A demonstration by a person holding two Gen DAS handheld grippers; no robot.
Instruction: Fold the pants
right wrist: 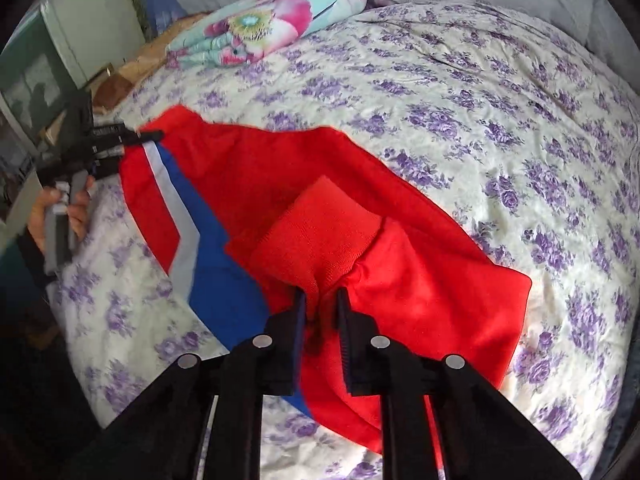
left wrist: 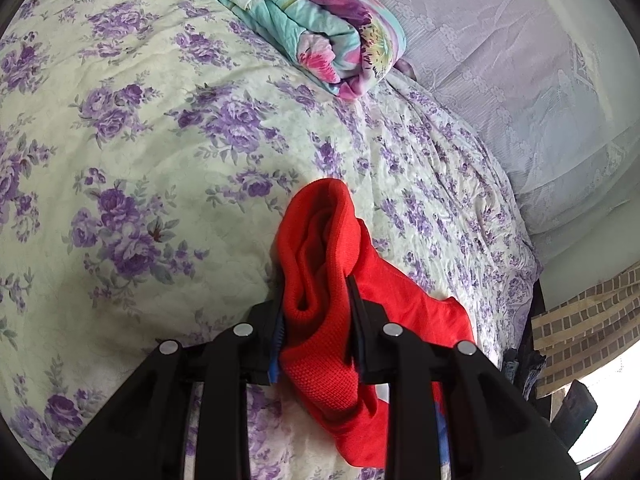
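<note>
The left gripper (left wrist: 316, 308) is clamped on a bunched ribbed cuff of the red pants (left wrist: 340, 280), likely pinning that end so the cloth stays taut. The right gripper (right wrist: 322, 308) pinches a second ribbed cuff (right wrist: 316, 236), its jaws nearly together on the knit, probably ready to carry it over. Between them the pants lie spread across the near half of the floral bedspread (right wrist: 500, 120); a folded quilt (left wrist: 304, 24) sits at the far edge.
</note>
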